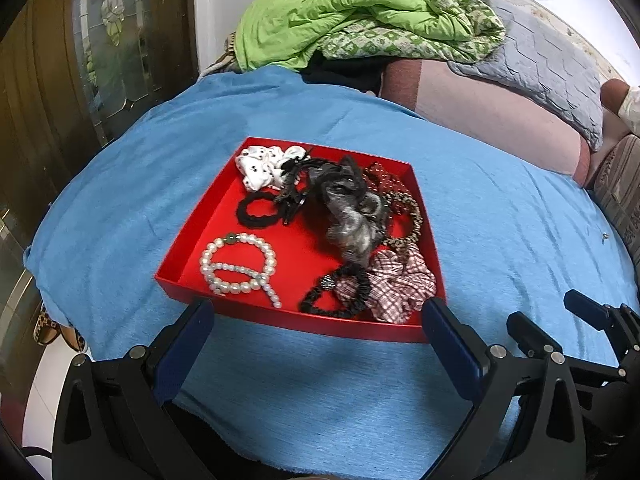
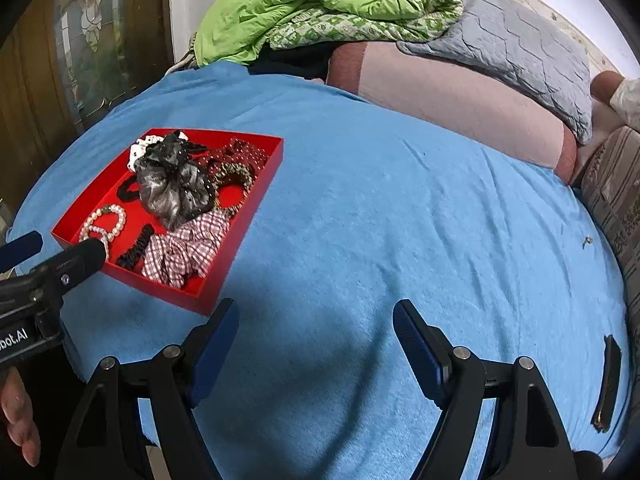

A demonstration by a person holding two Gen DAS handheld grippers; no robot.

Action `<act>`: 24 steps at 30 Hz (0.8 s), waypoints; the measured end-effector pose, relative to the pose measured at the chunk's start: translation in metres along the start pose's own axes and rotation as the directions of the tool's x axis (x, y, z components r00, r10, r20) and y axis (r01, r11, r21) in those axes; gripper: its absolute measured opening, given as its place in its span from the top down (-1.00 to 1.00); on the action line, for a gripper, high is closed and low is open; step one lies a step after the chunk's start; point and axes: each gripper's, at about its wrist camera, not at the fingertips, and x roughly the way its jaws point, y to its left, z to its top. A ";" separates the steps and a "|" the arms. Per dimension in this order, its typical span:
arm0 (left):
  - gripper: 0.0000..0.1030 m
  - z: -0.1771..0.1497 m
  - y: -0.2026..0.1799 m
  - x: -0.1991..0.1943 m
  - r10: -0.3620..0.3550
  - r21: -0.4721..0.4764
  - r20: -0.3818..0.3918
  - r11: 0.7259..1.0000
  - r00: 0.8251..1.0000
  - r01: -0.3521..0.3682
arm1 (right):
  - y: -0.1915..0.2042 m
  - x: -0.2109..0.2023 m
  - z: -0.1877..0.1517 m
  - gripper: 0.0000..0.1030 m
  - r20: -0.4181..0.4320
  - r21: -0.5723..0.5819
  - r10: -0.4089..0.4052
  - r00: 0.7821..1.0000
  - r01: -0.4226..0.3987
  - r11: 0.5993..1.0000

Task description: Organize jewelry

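A red tray [image 1: 224, 216] sits on a blue cloth [image 1: 500, 240]. It holds a pearl bracelet [image 1: 240, 264], a black bead bracelet [image 1: 336, 296], a plaid scrunchie [image 1: 396, 284], a grey scrunchie [image 1: 352, 216], a black hair tie [image 1: 260, 210] and a white dotted scrunchie [image 1: 260, 168]. My left gripper [image 1: 320, 316] is open, its fingertips at the tray's near rim with nothing between them. My right gripper [image 2: 316, 312] is open over bare cloth, to the right of the tray [image 2: 248, 216]. In the right wrist view the left gripper [image 2: 64, 246] reaches to the tray's near corner.
A green quilt [image 1: 352, 12], a grey pillow [image 1: 540, 64] and a pink blanket [image 1: 480, 112] lie behind the cloth. A flat black object [image 2: 608, 384] lies near the cloth's right edge. A glazed wooden door [image 1: 100, 60] stands on the left. A hand [image 2: 20, 420] shows at lower left.
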 end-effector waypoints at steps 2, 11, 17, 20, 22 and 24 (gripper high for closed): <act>-0.99 0.001 0.005 0.000 0.001 -0.009 0.003 1.000 1.000 -0.001 | 0.004 0.000 0.002 -0.62 0.007 -0.006 0.001 1.000 -0.001 1.000; -0.99 0.000 0.019 0.005 0.012 -0.042 -0.007 0.999 1.000 -0.012 | 0.019 0.003 0.004 -0.62 0.000 -0.045 -0.001 1.000 0.001 0.999; -0.99 0.000 0.024 0.003 0.019 -0.052 -0.006 0.998 1.000 -0.019 | 0.023 0.003 0.003 -0.62 0.002 -0.056 0.007 1.000 -0.007 0.998; -0.99 0.001 0.023 0.001 0.022 -0.052 -0.005 0.998 1.000 -0.022 | 0.023 0.002 0.003 -0.62 0.005 -0.057 0.012 1.000 -0.012 0.998; -0.99 0.002 0.023 0.001 0.021 -0.051 -0.006 0.998 1.000 -0.021 | 0.023 0.001 0.002 -0.62 0.006 -0.054 0.016 1.000 -0.016 0.998; -0.99 0.003 0.021 0.000 0.024 -0.050 -0.008 0.998 1.000 -0.024 | 0.020 0.000 0.002 -0.62 0.009 -0.044 0.022 1.000 -0.021 0.999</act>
